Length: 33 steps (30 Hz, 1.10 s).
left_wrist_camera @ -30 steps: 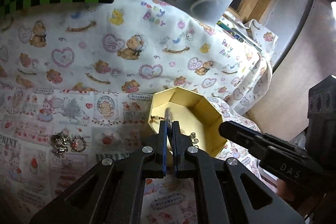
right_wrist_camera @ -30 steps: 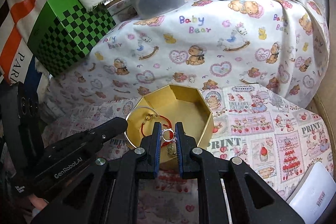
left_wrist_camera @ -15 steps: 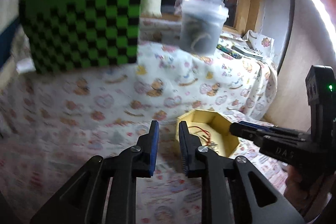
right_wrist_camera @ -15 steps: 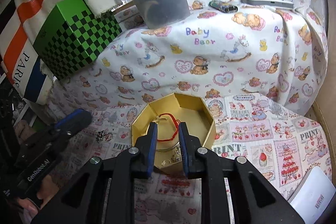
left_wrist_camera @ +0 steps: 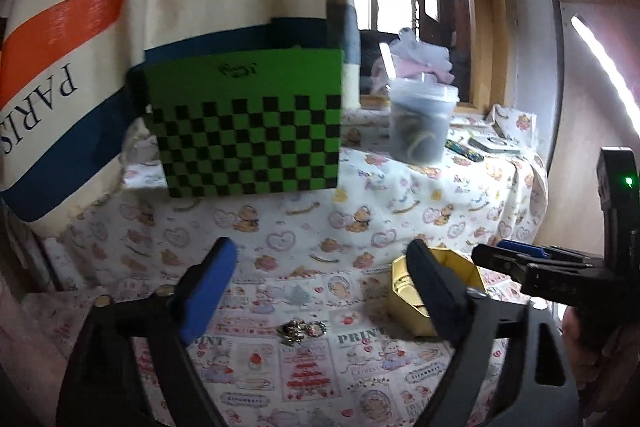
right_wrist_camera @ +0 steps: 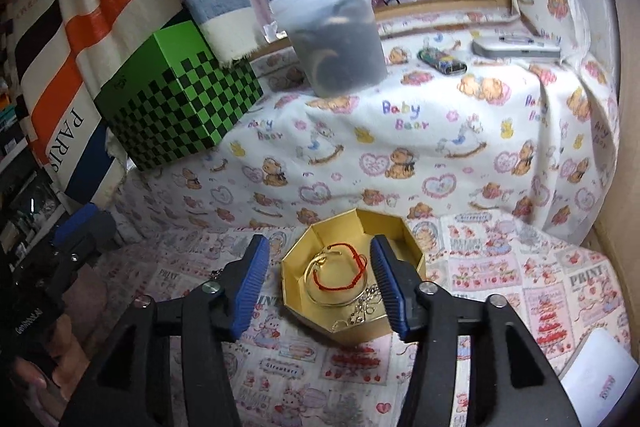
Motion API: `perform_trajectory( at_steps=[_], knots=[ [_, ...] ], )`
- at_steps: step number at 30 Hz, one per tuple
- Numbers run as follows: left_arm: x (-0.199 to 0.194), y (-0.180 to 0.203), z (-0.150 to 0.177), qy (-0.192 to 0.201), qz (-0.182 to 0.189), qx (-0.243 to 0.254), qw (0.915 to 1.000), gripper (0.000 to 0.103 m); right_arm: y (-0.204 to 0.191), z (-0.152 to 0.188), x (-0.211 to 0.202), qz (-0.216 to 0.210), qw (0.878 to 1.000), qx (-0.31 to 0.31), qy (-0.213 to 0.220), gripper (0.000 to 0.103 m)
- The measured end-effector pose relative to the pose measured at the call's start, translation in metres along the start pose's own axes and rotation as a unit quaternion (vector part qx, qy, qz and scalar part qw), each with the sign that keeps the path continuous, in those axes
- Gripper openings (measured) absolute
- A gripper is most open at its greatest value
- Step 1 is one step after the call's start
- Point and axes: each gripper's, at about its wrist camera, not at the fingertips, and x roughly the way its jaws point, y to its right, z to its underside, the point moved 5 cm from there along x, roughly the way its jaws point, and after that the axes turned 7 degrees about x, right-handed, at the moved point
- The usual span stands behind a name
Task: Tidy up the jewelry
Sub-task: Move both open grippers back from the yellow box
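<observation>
A gold octagonal box (right_wrist_camera: 408, 239) sits on the printed cloth; inside lie a red cord bracelet (right_wrist_camera: 340, 269), a gold bangle and silver chain pieces (right_wrist_camera: 366, 307). My right gripper (right_wrist_camera: 320, 289) hovers over the box, its jaws opening, with nothing pressed between the pads. In the left wrist view the same box (left_wrist_camera: 404, 291) shows at the right, partly hidden by a finger. A small heap of silver jewelry (left_wrist_camera: 300, 331) lies on the cloth between the fingers of my left gripper (left_wrist_camera: 324, 291), which hangs above it with jaws opening wide and empty.
A green and black checkered box (right_wrist_camera: 176, 99) and a lidded translucent tub (right_wrist_camera: 334, 39) stand on the raised, bear-print covered ledge behind. A striped bag (left_wrist_camera: 100, 27) leans at the left. A phone (right_wrist_camera: 516, 47) and a lighter lie at the back right; a white card (right_wrist_camera: 596, 383) at the near right.
Both grippers went from shut to open. The left let a piece go at the box, then swung left and up over the silver heap. The right dropped its ring and chain into the box and rose slightly.
</observation>
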Motion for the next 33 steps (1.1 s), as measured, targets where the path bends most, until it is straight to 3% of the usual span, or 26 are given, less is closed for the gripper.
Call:
perform_trajectory(
  at_steps=[5,10,13,22,29,31,33],
  knots=[
    [0.0,-0.012,0.002,0.016,-0.013,-0.017,0.9996,0.102,-0.006,0.0,-0.005,0.005,1.0,-0.016,0.019,0.077],
    [0.008,-0.017,0.016,0.011,-0.038,-0.01,0.9992,0.102,-0.007,0.0,-0.006,0.014,0.999,-0.026,0.029,0.086],
    [0.016,-0.02,0.025,-0.002,-0.043,-0.005,0.9991,0.102,-0.007,0.0,-0.005,0.02,0.999,-0.027,0.032,0.086],
    [0.015,-0.022,0.03,-0.021,-0.006,-0.006,0.9997,0.103,-0.006,0.005,0.004,0.032,0.999,-0.031,0.023,0.086],
    [0.016,-0.024,0.033,-0.029,-0.018,-0.002,0.9994,0.103,-0.006,0.008,0.008,0.033,0.999,-0.03,0.016,0.086],
    [0.017,-0.032,0.033,-0.029,-0.036,-0.016,0.9988,0.103,-0.006,0.009,0.009,0.032,0.999,-0.032,0.013,0.086],
    [0.018,-0.041,0.034,-0.025,-0.032,-0.033,0.9986,0.103,-0.007,0.009,0.01,0.03,0.999,-0.033,0.011,0.086]
  ],
)
